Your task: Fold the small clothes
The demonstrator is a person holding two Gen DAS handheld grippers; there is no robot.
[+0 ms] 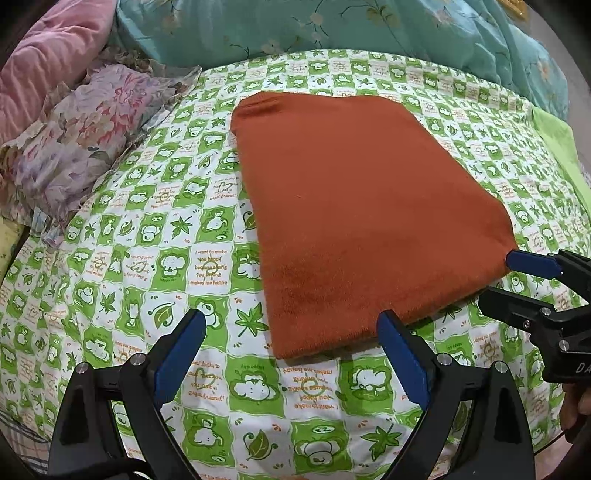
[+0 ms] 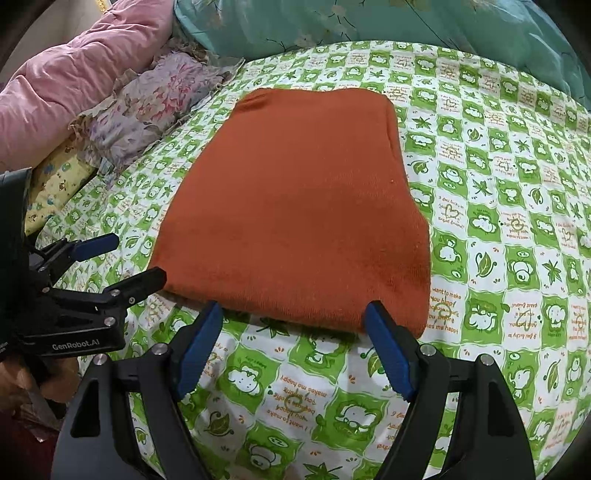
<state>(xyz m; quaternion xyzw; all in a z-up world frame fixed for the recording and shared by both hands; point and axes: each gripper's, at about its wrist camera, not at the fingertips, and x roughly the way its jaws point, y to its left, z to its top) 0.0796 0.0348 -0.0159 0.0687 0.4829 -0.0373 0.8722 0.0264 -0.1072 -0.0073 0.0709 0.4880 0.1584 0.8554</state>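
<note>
A rust-orange knit garment (image 1: 354, 206) lies folded into a flat rectangle on the green-and-white printed bedsheet (image 1: 147, 258); it also shows in the right wrist view (image 2: 303, 214). My left gripper (image 1: 291, 325) is open and empty, just short of the garment's near left corner. My right gripper (image 2: 295, 314) is open and empty at the garment's near edge, its fingers straddling that edge. The right gripper also shows in the left wrist view (image 1: 509, 280), by the garment's near right corner. The left gripper shows in the right wrist view (image 2: 136, 258), by the garment's left corner.
A floral pillow (image 1: 85, 140) and a pink quilt (image 1: 44, 62) lie at the left. A teal floral duvet (image 1: 332, 26) runs along the back of the bed. A light green cloth (image 1: 557, 147) lies at the right edge.
</note>
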